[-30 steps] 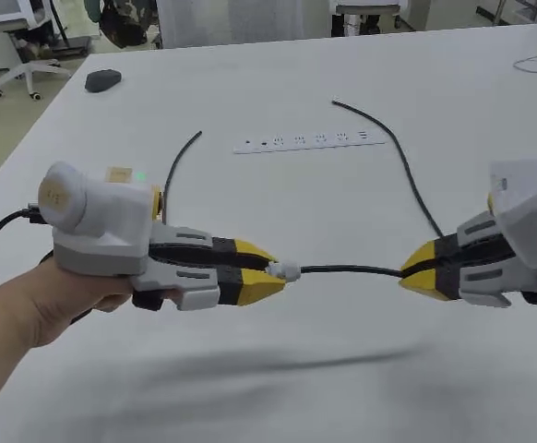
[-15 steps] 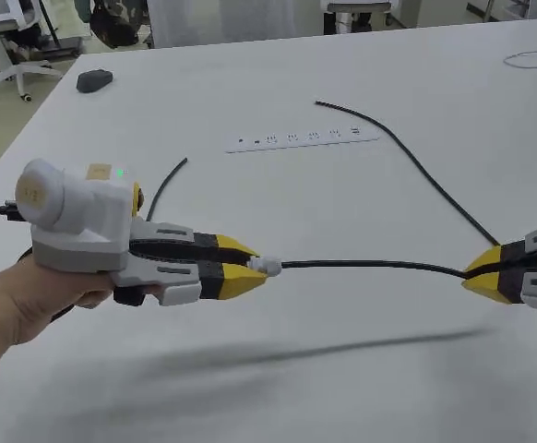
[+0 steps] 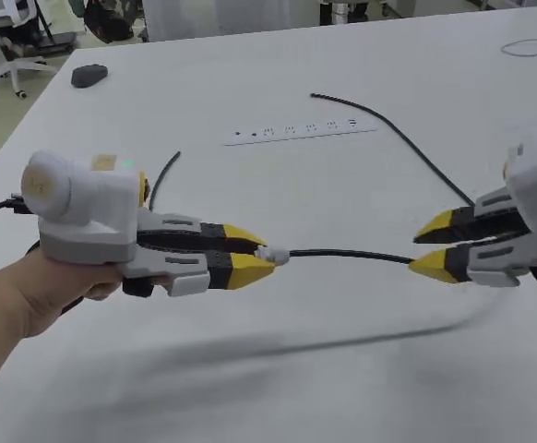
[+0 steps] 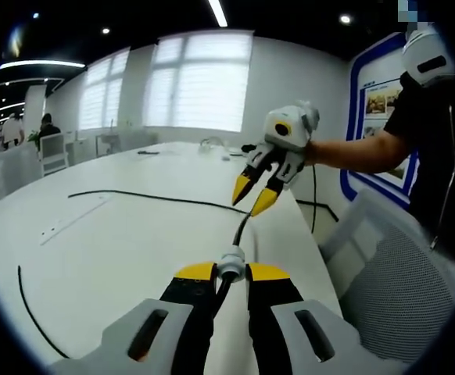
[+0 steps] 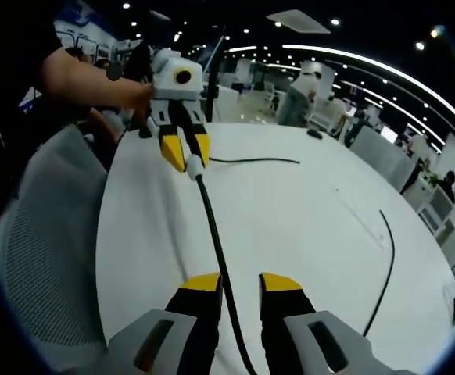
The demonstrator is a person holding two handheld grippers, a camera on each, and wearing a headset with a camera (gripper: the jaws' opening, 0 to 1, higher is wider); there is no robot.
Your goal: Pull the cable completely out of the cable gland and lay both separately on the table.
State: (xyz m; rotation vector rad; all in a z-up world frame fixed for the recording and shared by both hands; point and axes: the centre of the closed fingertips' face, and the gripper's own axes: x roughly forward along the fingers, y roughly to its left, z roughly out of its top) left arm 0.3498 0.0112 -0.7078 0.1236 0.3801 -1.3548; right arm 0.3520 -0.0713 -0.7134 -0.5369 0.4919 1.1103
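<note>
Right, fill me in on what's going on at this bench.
A person is working with a gripper in each hand. The left gripper is shut on the white cable gland, held above the table. The black cable runs from the gland to the right gripper, whose jaws stand open around it. The cable is not yet out of the gland.
</note>
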